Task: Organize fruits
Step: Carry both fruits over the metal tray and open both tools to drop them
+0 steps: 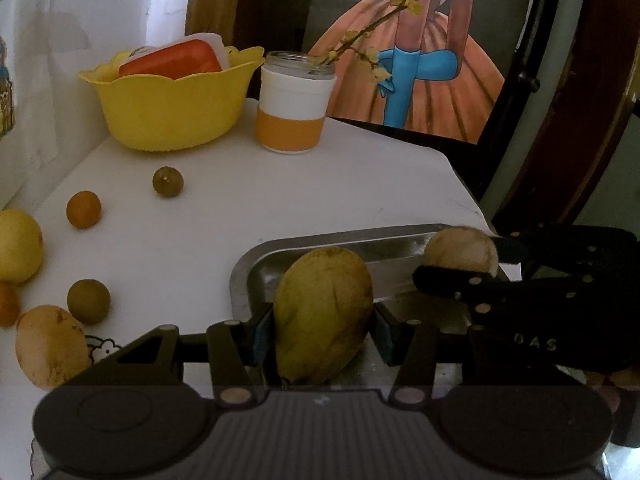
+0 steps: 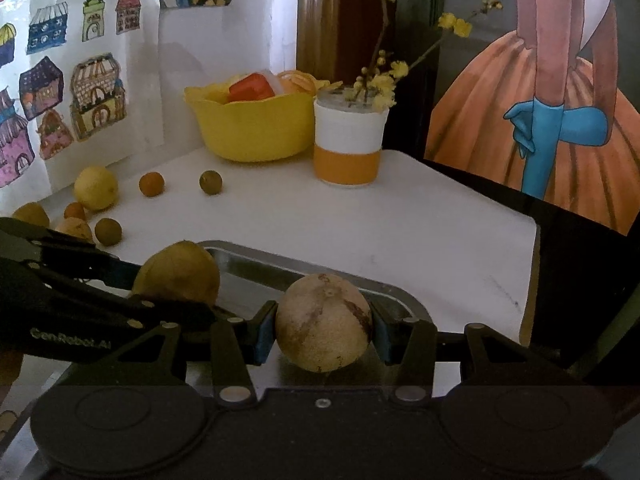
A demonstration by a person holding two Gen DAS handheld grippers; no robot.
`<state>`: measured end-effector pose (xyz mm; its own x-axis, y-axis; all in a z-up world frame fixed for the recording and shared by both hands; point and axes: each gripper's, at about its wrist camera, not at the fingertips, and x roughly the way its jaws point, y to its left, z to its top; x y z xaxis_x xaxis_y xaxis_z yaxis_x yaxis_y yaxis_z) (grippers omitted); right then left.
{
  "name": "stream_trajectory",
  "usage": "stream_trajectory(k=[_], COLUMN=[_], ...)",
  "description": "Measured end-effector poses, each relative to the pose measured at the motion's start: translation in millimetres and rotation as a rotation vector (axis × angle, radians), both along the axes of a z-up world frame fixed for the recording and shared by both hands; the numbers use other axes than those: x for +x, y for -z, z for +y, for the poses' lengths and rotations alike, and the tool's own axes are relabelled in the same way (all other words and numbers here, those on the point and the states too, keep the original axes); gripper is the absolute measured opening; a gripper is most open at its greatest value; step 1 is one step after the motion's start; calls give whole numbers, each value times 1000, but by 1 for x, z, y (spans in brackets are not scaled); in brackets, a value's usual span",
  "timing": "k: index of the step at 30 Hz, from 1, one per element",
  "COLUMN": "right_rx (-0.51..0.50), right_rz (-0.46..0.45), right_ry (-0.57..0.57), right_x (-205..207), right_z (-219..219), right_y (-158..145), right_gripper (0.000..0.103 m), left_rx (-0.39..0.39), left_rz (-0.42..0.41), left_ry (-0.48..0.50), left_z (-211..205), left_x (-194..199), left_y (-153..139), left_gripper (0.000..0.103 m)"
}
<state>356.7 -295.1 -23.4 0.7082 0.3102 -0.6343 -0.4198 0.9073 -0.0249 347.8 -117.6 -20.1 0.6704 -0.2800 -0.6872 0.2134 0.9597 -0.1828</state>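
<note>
Left gripper [image 1: 323,334] clenched on mango [image 1: 323,316], right gripper [image 2: 323,336] on round fruit [image 2: 323,322]; both over tray [image 1: 392,242] at tabletop's near edge.

Mango likely soft, bruisable: grip across belly. Round fruit firmer, may roll.

Right view alone shows wall-side lemon [image 2: 96,188] fully.

Both grippers — left [image 1: 323,330], right [image 2: 323,330] — clamped, side by side.
</note>
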Motion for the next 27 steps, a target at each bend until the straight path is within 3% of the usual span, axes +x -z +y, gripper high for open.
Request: stream_trajectory(k=[4,7,10,19,27], right_rx=[2,11,3,36,77], right_rz=[-2,-19,-24,-153,-216], right_ry=[5,13,21,50,72], right_x=[-1,-5,-13,-76,-149], right_z=[0,-2,-4,-12,-10], right_y=[2,-2,-6,-42,-74], right_gripper=[51,57,62,99,102], left_rx=[0,2,-14,-50,-32], left_rz=[5,-28,-60,-146,-206], left_ry=[-2,-11,-29,-108,-110], left_z=[-1,-1,3,25,36], left_x=[-1,-4,-11,-53,-117], left_y=[-1,-7,-19,-54,-75], left_gripper=[56,58,67,99,103])
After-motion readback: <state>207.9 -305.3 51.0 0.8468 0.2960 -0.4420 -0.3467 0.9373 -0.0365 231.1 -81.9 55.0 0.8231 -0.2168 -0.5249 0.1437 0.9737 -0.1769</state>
